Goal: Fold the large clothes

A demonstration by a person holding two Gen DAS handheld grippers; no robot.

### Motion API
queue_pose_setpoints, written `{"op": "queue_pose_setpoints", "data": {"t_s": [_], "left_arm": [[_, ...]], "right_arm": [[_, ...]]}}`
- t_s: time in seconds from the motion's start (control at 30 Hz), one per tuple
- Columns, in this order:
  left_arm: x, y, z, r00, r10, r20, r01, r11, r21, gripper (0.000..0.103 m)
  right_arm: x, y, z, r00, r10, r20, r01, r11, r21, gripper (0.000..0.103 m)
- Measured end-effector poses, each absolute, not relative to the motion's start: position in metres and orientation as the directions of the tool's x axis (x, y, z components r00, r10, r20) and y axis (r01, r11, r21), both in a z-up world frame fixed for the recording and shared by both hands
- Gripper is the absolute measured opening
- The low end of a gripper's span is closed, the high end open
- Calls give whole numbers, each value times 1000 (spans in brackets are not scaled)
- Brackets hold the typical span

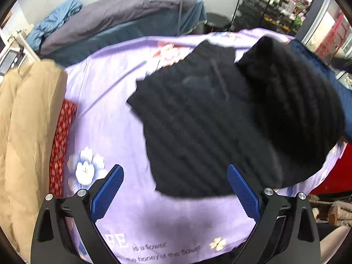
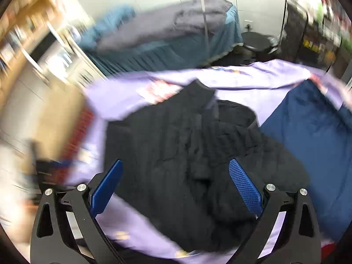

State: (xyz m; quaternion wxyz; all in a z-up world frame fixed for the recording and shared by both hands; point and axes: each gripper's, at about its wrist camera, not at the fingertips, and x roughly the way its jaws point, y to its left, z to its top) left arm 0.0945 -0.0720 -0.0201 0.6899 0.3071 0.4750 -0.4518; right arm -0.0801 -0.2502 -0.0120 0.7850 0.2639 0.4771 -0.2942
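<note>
A black quilted jacket (image 1: 220,118) lies on a lilac flowered sheet (image 1: 105,110), its right sleeve folded in over the body. My left gripper (image 1: 175,173) is open and empty, hovering above the jacket's near hem. In the right wrist view the same jacket (image 2: 187,143) lies rumpled, collar at the far end. My right gripper (image 2: 176,169) is open and empty above the jacket's lower part. Both views are blurred by motion.
A tan garment (image 1: 28,136) and a red patterned cloth (image 1: 61,145) lie at the left. A dark blue garment (image 2: 312,136) lies to the right of the jacket. A bed with grey and blue bedding (image 1: 123,19) stands behind. Shelves (image 1: 275,6) stand at the back right.
</note>
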Motion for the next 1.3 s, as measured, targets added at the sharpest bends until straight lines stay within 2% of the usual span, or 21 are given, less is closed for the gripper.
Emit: {"op": "queue_pose_setpoints", "data": {"t_s": [0.03, 0.1, 0.2, 0.27, 0.33, 0.5, 0.67, 0.77, 0.93, 0.97, 1.0, 1.03, 1.07, 1.1, 1.13, 1.17, 1.2, 1.23, 1.27, 1.3], "left_arm": [[88, -74, -18, 145, -343, -928, 916, 400, -5, 93], [86, -73, -13, 153, -357, -922, 919, 394, 0, 93], [90, -64, -17, 191, -342, -920, 917, 395, 43, 93], [96, -57, -23, 196, -327, -924, 914, 402, 51, 93], [110, -53, -33, 191, -304, -933, 909, 414, 51, 93], [174, -69, -51, 222, -286, -932, 871, 488, 57, 93], [258, -104, -92, 81, -276, -958, 798, 594, -104, 93], [294, -125, -128, -58, -290, -955, 728, 643, -240, 93], [320, -168, -181, -198, -268, -943, 668, 667, -330, 93], [321, -179, -192, -231, -267, -935, 655, 668, -353, 93], [321, -186, -202, -261, -257, -931, 648, 668, -366, 93], [318, -193, -212, -294, -242, -925, 644, 665, -378, 91], [313, -199, -221, -316, -228, -921, 644, 661, -384, 82], [306, -203, -221, -296, -220, -929, 661, 655, -366, 80], [303, -205, -219, -270, -223, -936, 684, 640, -350, 70], [295, -209, -214, -251, -231, -940, 723, 601, -341, 51], [284, -212, -204, -236, -234, -943, 767, 551, -329, 43], [277, -213, -195, -235, -233, -944, 792, 517, -325, 22], [273, -213, -184, -247, -243, -938, 804, 490, -338, 16], [271, -212, -174, -259, -264, -929, 805, 473, -358, 15]], "right_arm": [[-71, -251, -22, 328, -218, -919, 728, 678, 99, 94], [-64, -251, -32, 348, -166, -923, 732, 663, 156, 84], [-82, -255, -25, 458, -96, -884, 731, 607, 312, 84], [-97, -264, -20, 438, -152, -886, 768, 576, 281, 84], [-116, -285, -18, 351, -231, -908, 833, 521, 189, 84], [-175, -343, -28, 264, -304, -915, 922, 357, 147, 84], [-179, -371, -63, 236, -237, -942, 909, 398, 128, 84], [-165, -380, -102, 155, -180, -971, 896, 439, 61, 84], [-155, -374, -144, 88, -120, -989, 872, 489, 19, 85], [-155, -370, -145, 99, -121, -988, 865, 501, 26, 81], [-154, -363, -144, 126, -120, -985, 857, 514, 47, 64], [-157, -357, -143, 153, -113, -982, 857, 510, 75, 55], [-161, -352, -141, 186, -101, -977, 860, 498, 112, 40], [-164, -346, -139, 224, -87, -971, 858, 491, 154, 28], [-166, -340, -133, 254, -90, -963, 853, 490, 179, 24], [-166, -332, -124, 275, -107, -956, 848, 496, 188, 21], [-166, -326, -116, 292, -121, -949, 839, 508, 194, 18], [-165, -320, -106, 314, -139, -939, 828, 524, 199, 17], [-162, -315, -94, 334, -159, -929, 820, 536, 203, 15], [-159, -310, -77, 359, -186, -914, 810, 549, 206, 14]]}}
